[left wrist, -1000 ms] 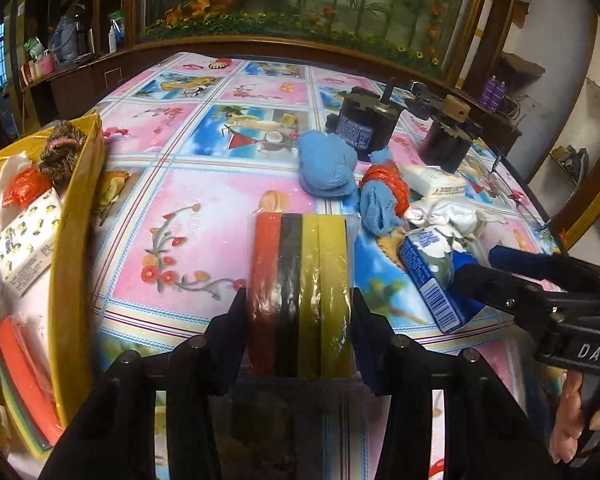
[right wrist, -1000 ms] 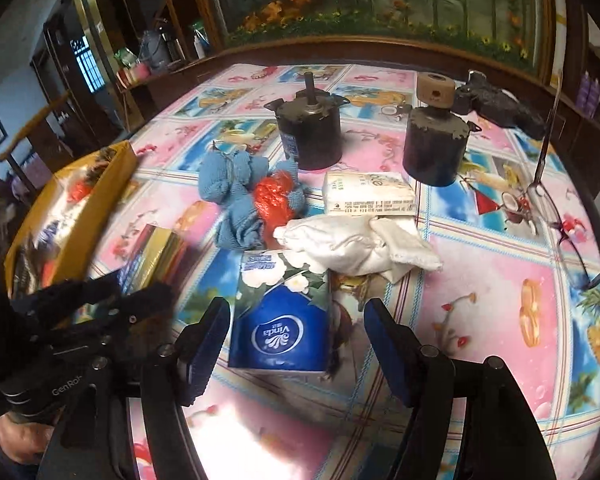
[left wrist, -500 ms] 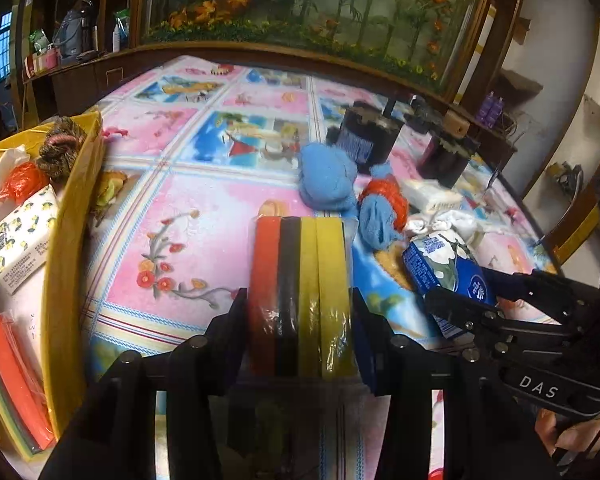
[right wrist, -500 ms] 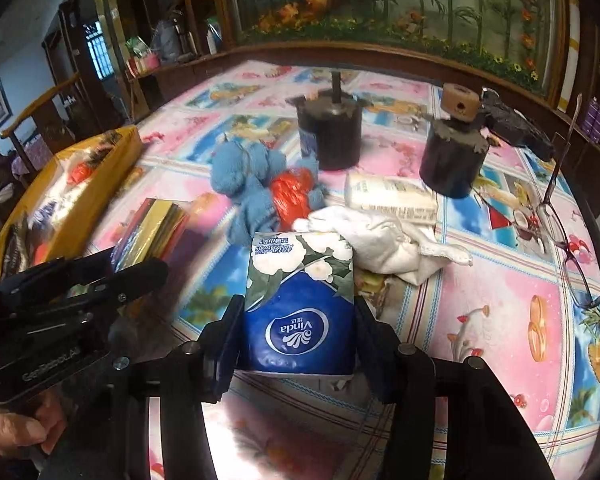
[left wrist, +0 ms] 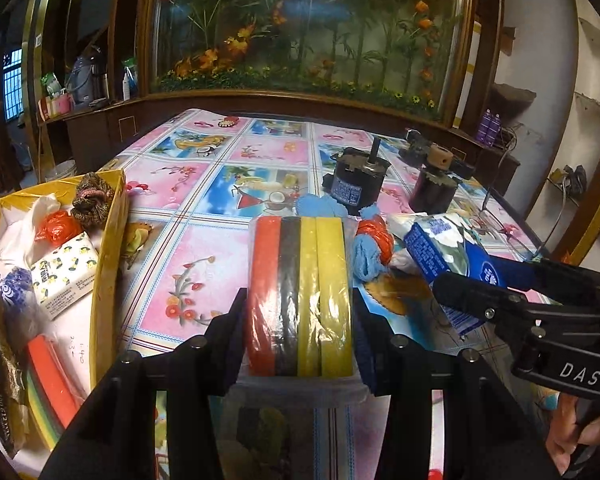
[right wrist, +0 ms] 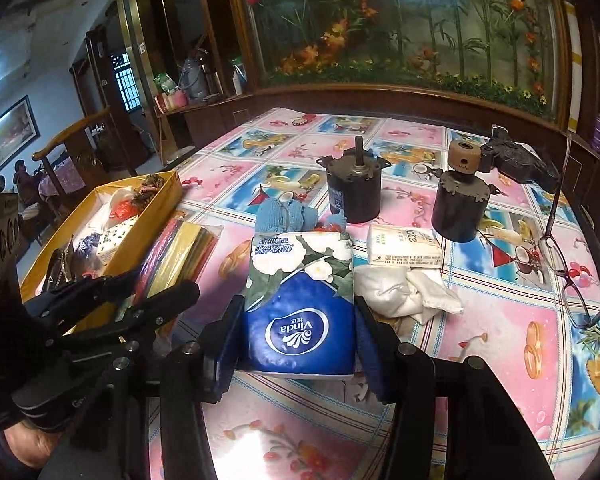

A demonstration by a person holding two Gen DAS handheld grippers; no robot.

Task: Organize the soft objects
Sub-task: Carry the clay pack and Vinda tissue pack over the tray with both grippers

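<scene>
Tissue packet (left wrist: 64, 276) inside yellow box (left wrist: 108, 264)

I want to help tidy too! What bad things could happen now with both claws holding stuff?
The wrapped sponge pack is slippery plastic and could slide out of the left gripper. The yellow box is already crowded, so things may not fit. The right gripper carrying the tissue pack might bump the left gripper, since they are close.

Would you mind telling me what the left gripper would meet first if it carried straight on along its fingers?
The left gripper, shut on the striped sponge pack, points toward the blue cloth bundle; that looks first in line, with the dark motor just behind, though depth is unclear.
</scene>
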